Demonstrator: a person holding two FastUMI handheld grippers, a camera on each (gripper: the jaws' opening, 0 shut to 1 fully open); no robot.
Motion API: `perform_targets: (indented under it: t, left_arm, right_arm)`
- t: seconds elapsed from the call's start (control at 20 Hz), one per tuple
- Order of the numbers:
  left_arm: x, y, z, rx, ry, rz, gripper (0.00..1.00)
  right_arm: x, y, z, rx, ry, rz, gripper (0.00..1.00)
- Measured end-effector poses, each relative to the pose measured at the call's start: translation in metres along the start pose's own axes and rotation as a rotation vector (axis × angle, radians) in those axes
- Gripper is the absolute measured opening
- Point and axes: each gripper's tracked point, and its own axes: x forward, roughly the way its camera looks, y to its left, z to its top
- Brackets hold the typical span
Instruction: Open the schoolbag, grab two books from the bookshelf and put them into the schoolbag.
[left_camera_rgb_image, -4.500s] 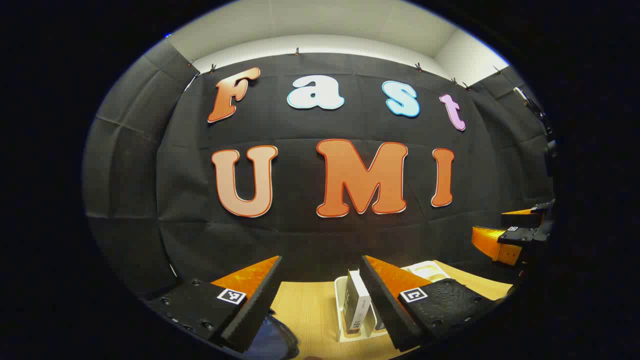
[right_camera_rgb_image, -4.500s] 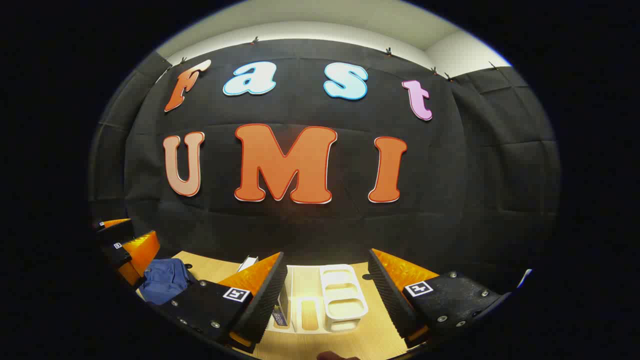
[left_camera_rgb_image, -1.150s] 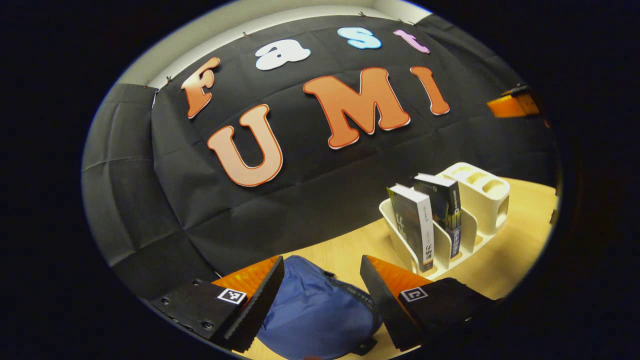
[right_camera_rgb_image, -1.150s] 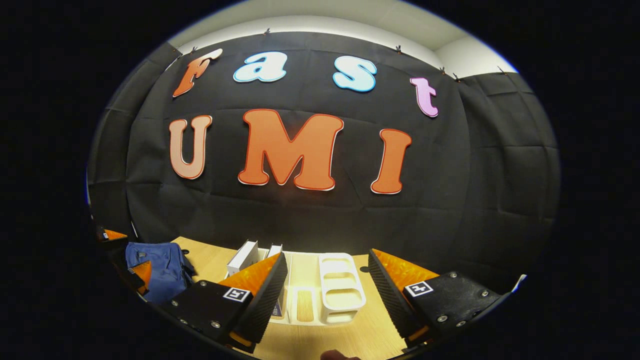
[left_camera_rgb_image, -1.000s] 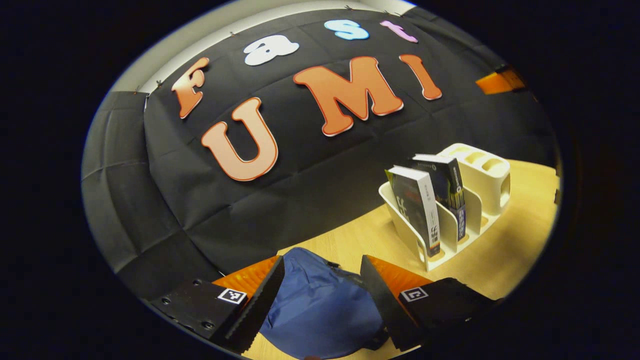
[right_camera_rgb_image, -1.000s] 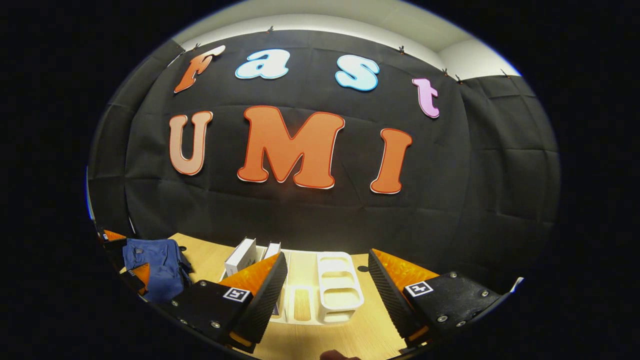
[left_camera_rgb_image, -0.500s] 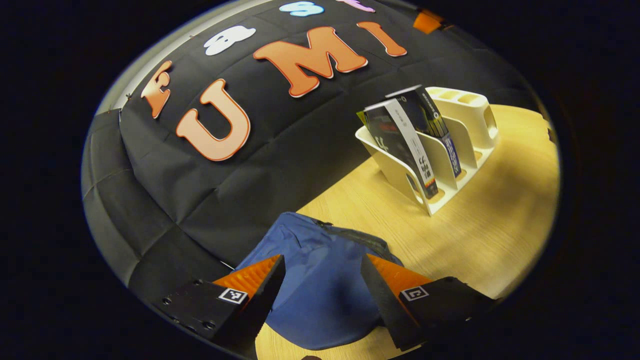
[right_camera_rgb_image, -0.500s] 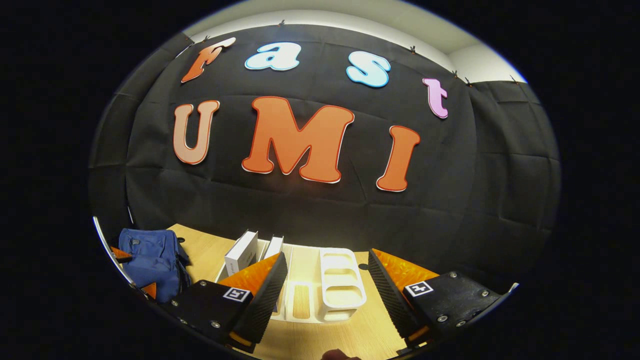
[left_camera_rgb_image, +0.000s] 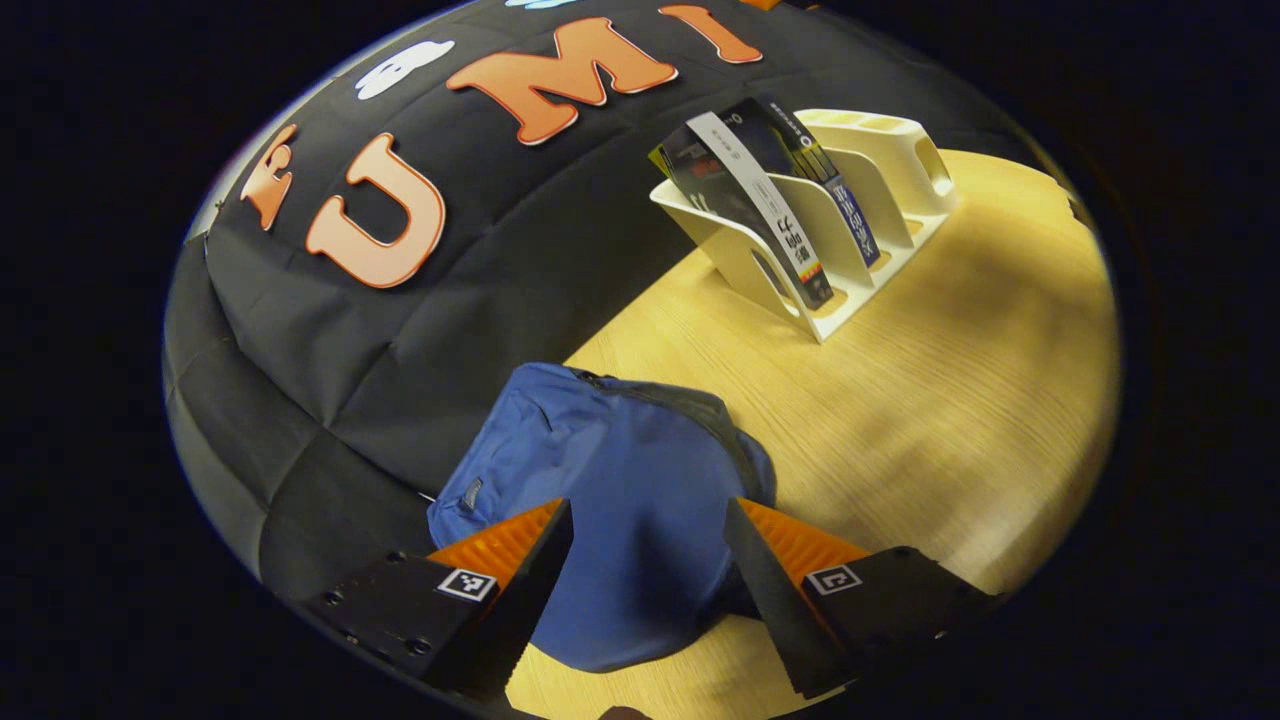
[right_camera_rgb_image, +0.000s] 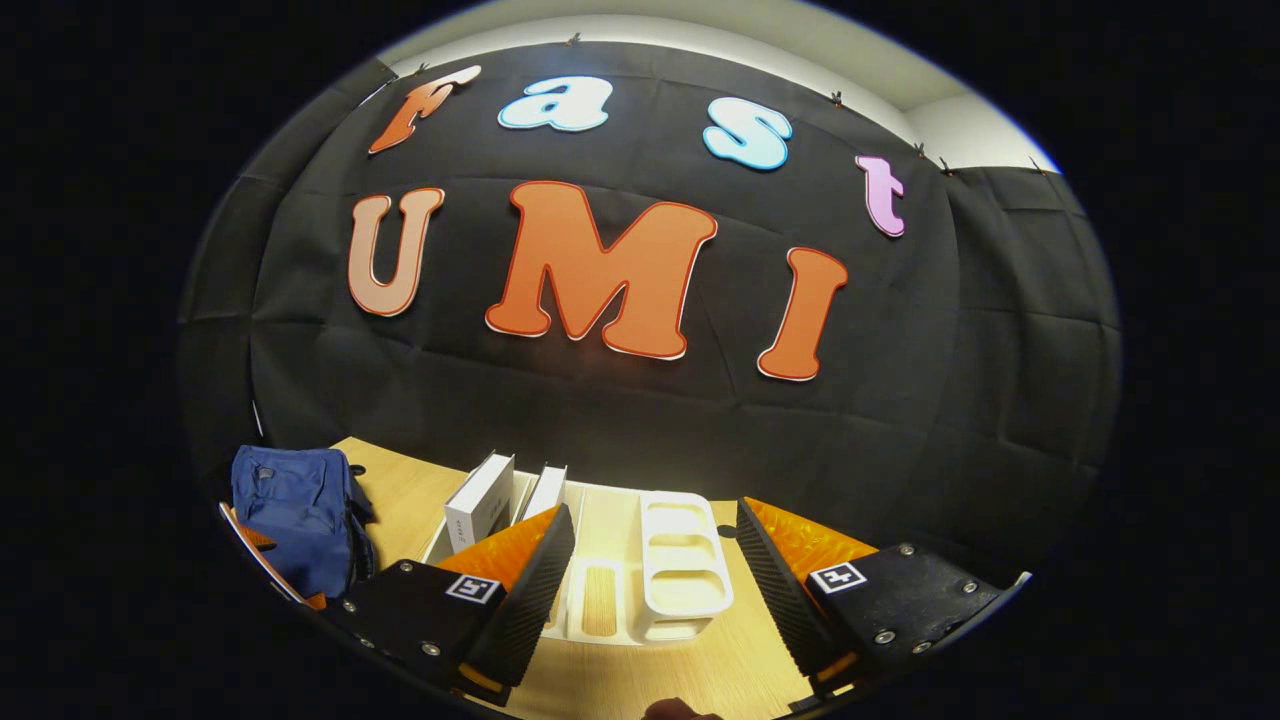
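The left gripper (left_camera_rgb_image: 648, 590) is hovering over the blue schoolbag (left_camera_rgb_image: 610, 490), its fingers spread wide and gripping nothing; whether they touch the fabric cannot be told. The schoolbag is lying on the wooden table (left_camera_rgb_image: 930, 390) near the black cloth wall, and its zip looks closed. The white bookshelf (left_camera_rgb_image: 790, 250) is standing well apart from it, holding two books (left_camera_rgb_image: 750, 215) leaning in its slots. The right gripper (right_camera_rgb_image: 655, 590) is hanging spread and empty above the bookshelf (right_camera_rgb_image: 680, 570), with the books (right_camera_rgb_image: 480, 510) to its left.
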Motion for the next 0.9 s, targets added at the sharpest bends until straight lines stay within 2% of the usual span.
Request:
perform_targets:
  t: [0.5,0.9]
  left_arm:
    - [0.014,-0.023,-0.038,0.027,0.085,-0.027,0.97]
    - [0.013,-0.010,-0.032,0.033,0.078,-0.002,0.97]
  right_arm:
    - [0.002,-0.006,-0.002,-0.002,0.006,-0.013,0.97]
    - [0.002,-0.007,-0.001,0.001,0.003,-0.015,0.97]
